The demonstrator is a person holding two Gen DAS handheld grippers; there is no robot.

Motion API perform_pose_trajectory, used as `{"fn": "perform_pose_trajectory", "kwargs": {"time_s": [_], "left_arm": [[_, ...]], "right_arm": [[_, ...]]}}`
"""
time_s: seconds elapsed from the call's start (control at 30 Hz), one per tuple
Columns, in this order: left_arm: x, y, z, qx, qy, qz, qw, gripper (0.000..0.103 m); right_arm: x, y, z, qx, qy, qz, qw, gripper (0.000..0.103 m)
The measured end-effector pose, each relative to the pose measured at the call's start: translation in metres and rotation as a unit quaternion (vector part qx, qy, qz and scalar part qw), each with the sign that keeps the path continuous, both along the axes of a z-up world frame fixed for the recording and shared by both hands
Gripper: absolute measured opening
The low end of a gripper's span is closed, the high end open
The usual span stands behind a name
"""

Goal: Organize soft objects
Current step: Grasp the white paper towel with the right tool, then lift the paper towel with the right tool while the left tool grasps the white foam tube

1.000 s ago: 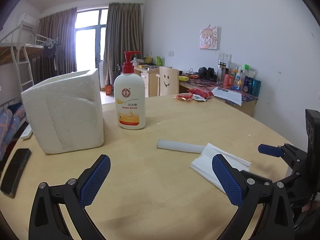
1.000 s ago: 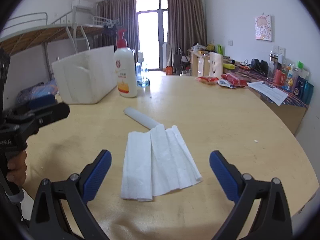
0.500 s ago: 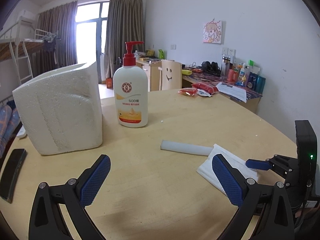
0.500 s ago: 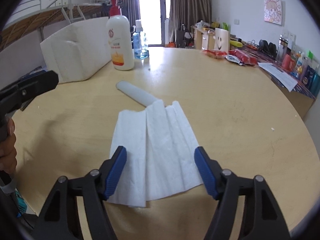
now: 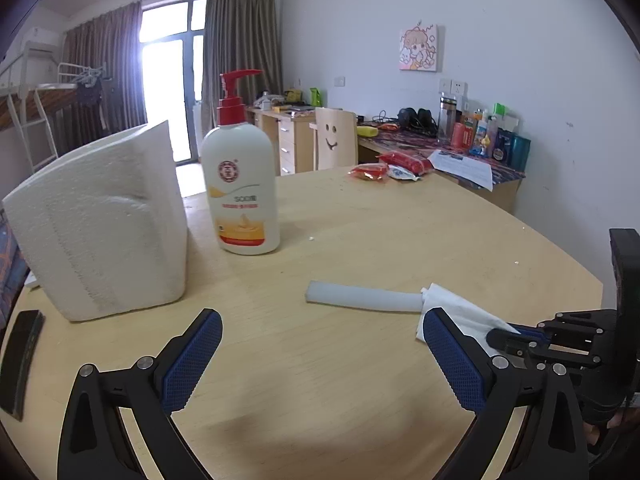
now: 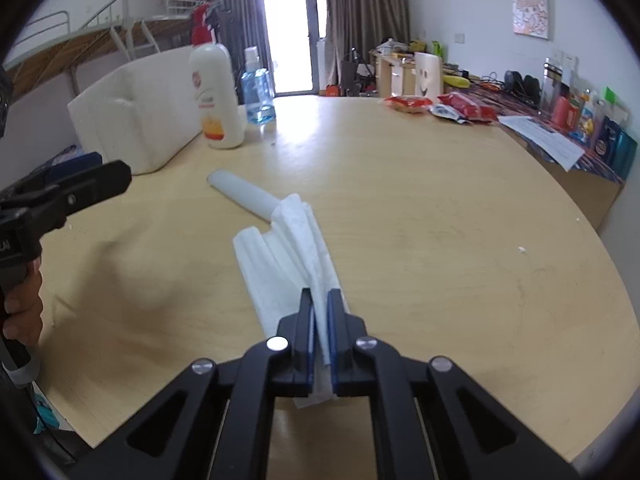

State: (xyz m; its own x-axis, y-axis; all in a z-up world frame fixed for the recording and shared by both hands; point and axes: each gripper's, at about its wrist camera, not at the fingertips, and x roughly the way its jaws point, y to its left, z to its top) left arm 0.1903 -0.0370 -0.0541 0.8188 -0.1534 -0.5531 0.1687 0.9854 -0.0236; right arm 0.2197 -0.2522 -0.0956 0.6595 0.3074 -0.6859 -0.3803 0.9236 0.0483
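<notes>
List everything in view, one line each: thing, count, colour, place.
table: one, light wood, under everything
tissue: one, white, table middle, bunched
tube: one, pale grey, touching the tissue's far end
lotion bottle: one, white with red pump, beside foam block
foam block: one, white, table's left
water bottle: one, clear blue, behind the lotion bottle
snack packets: several, red, far edge
left hand-held gripper: open, empty
right hand-held gripper: shut on the tissue

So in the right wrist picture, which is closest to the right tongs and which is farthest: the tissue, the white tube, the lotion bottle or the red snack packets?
1. Tissue: pinched in the right tongs.
2. White tube: just beyond, left of centre.
3. Lotion bottle: far left.
4. Red snack packets: far right edge of the table.
</notes>
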Motion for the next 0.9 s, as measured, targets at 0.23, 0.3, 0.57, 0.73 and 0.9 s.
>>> {"fn": "perform_pose_trajectory", "kwargs": {"time_s": [0.23, 0.3, 0.57, 0.73, 0.9], "left_arm": [[0.01, -0.013, 0.001, 0.002, 0.007, -0.007, 1.0, 0.101], [0.014, -0.018, 0.001, 0.006, 0.011, -0.009, 0.9999, 0.101], [0.033, -0.034, -0.007, -0.001, 0.043, 0.026, 0.9987, 0.097], [0.044, -0.055, -0.011, 0.003, 0.05, 0.051, 0.9975, 0.089], [0.055, -0.068, -0.015, -0.006, 0.067, 0.088, 0.9938, 0.086]], "right_arm": [[-0.003, -0.015, 0.014, 0.016, -0.026, -0.008, 1.0, 0.008], [-0.003, -0.018, 0.014, 0.018, -0.027, -0.011, 0.999, 0.008], [0.001, -0.034, 0.012, 0.033, -0.03, -0.019, 0.999, 0.008], [0.005, -0.044, 0.011, 0.039, -0.028, -0.019, 0.999, 0.008], [0.007, -0.054, 0.012, 0.043, -0.029, -0.017, 0.998, 0.008]]}}
